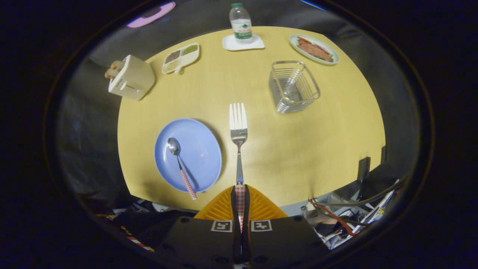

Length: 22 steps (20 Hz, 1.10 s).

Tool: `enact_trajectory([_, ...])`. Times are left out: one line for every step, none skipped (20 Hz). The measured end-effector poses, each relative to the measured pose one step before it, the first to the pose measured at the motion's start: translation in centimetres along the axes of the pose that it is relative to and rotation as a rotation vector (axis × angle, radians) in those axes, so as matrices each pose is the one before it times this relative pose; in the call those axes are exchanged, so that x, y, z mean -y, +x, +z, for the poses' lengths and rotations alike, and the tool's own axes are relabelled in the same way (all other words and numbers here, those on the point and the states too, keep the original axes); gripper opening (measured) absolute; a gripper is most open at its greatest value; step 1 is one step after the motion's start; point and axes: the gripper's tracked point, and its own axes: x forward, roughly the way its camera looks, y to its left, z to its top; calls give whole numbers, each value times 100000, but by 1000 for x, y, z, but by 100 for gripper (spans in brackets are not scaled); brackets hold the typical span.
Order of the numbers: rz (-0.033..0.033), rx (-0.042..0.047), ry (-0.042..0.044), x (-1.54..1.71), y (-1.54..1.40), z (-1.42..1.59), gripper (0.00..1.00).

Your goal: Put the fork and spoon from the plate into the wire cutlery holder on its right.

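Tool (pixel 239 198) clamps the checkered handle of a silver fork (pixel 238 129), tines pointing ahead.

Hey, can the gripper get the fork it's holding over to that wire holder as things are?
Probably yes. The gripper is shut on the fork, and only bare table lies between it and the wire holder.

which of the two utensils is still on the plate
The spoon: it lies on the blue plate, bowl up, checked handle reaching over the near rim. The fork is off it, its handle clamped in the gripper.
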Motion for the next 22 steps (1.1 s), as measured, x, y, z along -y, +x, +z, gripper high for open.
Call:
enact_trajectory([-443, -2621, 999, 1126, -477, 437, 4])
enact_trajectory([-953, -2711, 510, 1251, -369, 504, 4])
enact_trajectory([-1094, -2425, -139, 983, -223, 510, 4])
enact_trajectory([-1227, -2576, -594, 1061, -81, 581, 4])
enact_trajectory([-1524, -2060, -1271, 900, 18, 822, 4])
enact_trajectory([-1314, -1561, -1591, 870, 63, 820, 4])
enact_trajectory([-725, -1990, -1857, 657, 146, 730, 4])
enact_trajectory([-496, -2718, -1752, 568, 165, 504, 4])
enact_trajectory([17, -3341, -1356, 385, 157, 658, 4])
enact_trajectory([516, -3598, -739, 207, 142, 506, 4])
enact_trajectory([718, -3078, -19, 65, 178, 555, 4])
enact_trajectory([1159, -2690, 439, -80, 80, 577, 4])
enact_trajectory([563, -2156, -53, -48, 138, 609, 4])
enact_trajectory([-502, -2618, -991, 158, 114, 410, 4])
enact_trajectory([-993, -2830, -1350, 151, 121, 365, 5])
enact_trajectory([-900, -3013, -969, 263, 62, 442, 5])
enact_trajectory([-881, -2318, -492, 161, 76, 628, 5])
enact_trajectory([-498, -1809, -533, 256, 44, 598, 5])
enact_trajectory([-319, -1065, -428, 256, 3, 593, 5])
enact_trajectory([-439, -992, -62, 192, 85, 485, 5])
enact_trajectory([-541, -1239, -46, 124, 111, 447, 5])
enact_trajectory([-298, -1668, -253, 187, 147, 314, 5])
